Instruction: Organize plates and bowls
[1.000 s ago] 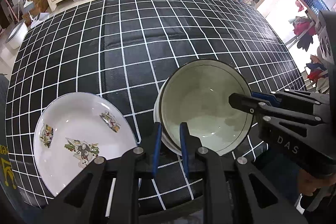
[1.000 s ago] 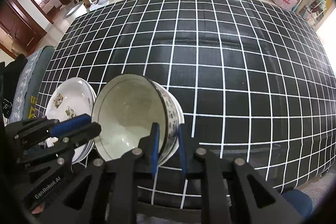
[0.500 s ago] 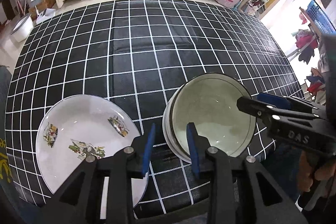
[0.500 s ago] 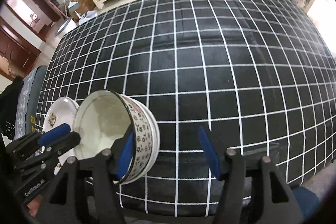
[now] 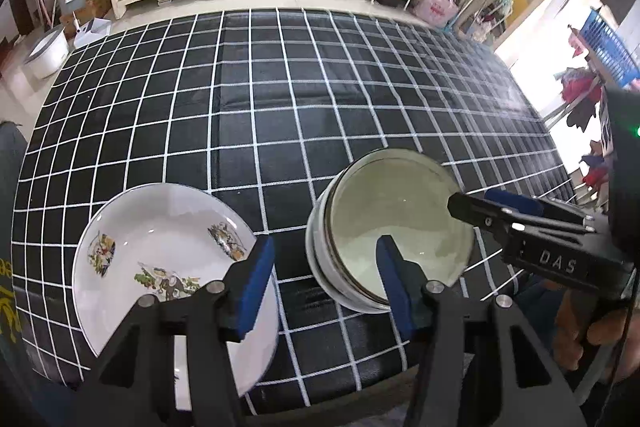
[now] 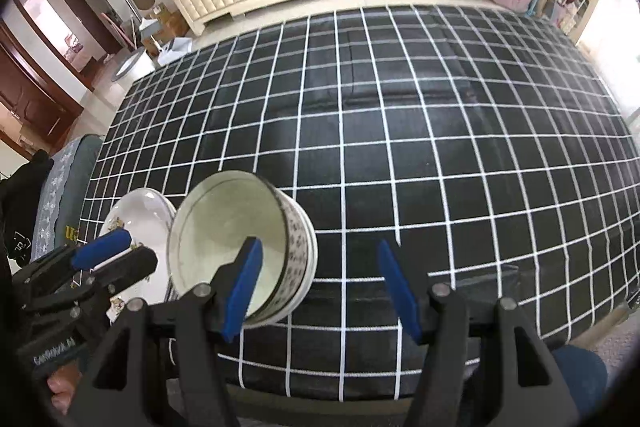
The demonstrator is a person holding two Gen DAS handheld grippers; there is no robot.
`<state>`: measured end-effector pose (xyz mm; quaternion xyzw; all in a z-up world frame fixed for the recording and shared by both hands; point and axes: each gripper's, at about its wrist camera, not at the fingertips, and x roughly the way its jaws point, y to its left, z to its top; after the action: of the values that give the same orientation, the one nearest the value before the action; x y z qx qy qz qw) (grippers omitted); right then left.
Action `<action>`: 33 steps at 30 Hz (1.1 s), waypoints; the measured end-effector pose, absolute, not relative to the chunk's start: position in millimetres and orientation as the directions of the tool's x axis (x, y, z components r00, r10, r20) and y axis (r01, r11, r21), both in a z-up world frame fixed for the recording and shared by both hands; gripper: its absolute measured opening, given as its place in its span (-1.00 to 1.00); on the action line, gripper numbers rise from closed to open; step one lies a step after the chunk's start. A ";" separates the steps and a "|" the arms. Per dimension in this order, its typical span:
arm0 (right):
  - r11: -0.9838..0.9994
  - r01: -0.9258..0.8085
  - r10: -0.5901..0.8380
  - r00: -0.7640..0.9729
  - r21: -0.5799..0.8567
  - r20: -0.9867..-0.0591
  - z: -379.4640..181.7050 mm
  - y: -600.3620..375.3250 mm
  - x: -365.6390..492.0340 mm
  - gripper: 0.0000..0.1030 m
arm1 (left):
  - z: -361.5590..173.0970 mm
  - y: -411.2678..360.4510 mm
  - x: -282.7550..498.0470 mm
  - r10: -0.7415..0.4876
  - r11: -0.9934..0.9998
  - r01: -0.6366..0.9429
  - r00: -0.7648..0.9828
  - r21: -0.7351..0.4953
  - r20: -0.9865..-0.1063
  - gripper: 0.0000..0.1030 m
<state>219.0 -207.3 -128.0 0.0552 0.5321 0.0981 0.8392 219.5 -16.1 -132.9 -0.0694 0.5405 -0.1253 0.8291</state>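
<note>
The stacked bowls (image 5: 394, 227) stood empty at lower centre on the checked surface (image 5: 280, 99), beside a painted plate (image 5: 160, 247). The left tool (image 5: 326, 277), its jaws just opening, straddled the near rim untouched; the right tool (image 6: 320, 281) was apart, the bowls at its left pad. Only the right view showed the bowls' patterned side.

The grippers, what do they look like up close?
Each gripper is black plastic with two fingers tipped by blue pads and silver bolts at the joints. The left gripper has "GenRobot.AI" printed in white on its side, seen from the right wrist view. The right gripper shows the white letters "DAS" and a small green light.
</note>
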 end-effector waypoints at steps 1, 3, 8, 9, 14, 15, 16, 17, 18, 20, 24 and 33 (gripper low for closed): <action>0.979 -0.096 0.204 0.429 0.180 -0.880 -123.6 -209.2 214.3 0.29 | -129.4 -14.6 216.9 -0.289 0.957 0.131 0.393 -0.257 -0.873 -0.02; 0.985 -0.086 0.174 0.455 0.152 -0.873 -116.4 -211.7 205.9 0.38 | -123.2 -11.4 211.4 -0.291 0.957 0.123 0.405 -0.264 -0.867 -0.02; 0.995 -0.072 0.101 0.472 0.076 -0.876 -108.4 -211.4 193.0 0.45 | -104.5 -8.8 194.5 -0.270 0.963 0.136 0.452 -0.233 -0.851 -0.02; 0.995 -0.070 0.096 0.481 0.071 -0.871 -105.6 -211.8 188.8 0.46 | -100.5 -12.6 191.5 -0.260 0.966 0.141 0.461 -0.219 -0.848 -0.02; 0.996 -0.079 0.078 0.496 0.044 -0.865 -99.6 -208.7 179.1 0.47 | -89.6 -17.9 180.2 -0.244 0.968 0.179 0.479 -0.178 -0.844 -0.02; 0.996 -0.083 0.078 0.497 0.042 -0.864 -101.0 -206.8 180.2 0.47 | -87.5 -18.6 178.1 -0.244 0.967 0.187 0.482 -0.173 -0.842 -0.02; 0.996 -0.082 0.074 0.498 0.038 -0.864 -101.0 -209.8 178.9 0.47 | -85.0 -20.1 175.8 -0.253 0.963 0.207 0.489 -0.170 -0.835 -0.02; 0.996 -0.080 0.073 0.497 0.038 -0.865 -102.2 -210.7 179.1 0.47 | -84.1 -20.3 174.7 -0.261 0.960 0.226 0.498 -0.166 -0.827 -0.02; 0.996 -0.080 0.079 0.495 0.045 -0.865 -103.4 -212.2 180.6 0.47 | -83.0 -20.9 172.3 -0.261 0.958 0.241 0.510 -0.155 -0.820 -0.02; 0.993 -0.080 0.110 0.487 0.082 -0.866 -107.3 -214.7 182.9 0.47 | -83.3 -20.5 172.5 -0.254 0.959 0.246 0.515 -0.142 -0.819 -0.02; 0.987 -0.069 0.163 0.451 0.148 -0.877 -122.0 -217.4 196.5 0.59 | -91.1 -16.0 181.1 -0.278 0.954 0.239 0.489 -0.180 -0.827 -0.02; 0.987 -0.061 0.163 0.390 0.151 -0.906 -142.9 -207.0 222.3 0.67 | -124.4 -13.5 212.4 -0.295 0.951 0.215 0.412 -0.222 -0.862 -0.02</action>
<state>222.3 -207.0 -142.9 0.0466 0.5480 0.0674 0.8325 212.4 -13.5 -124.4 -0.0380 0.5205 -0.1519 0.8394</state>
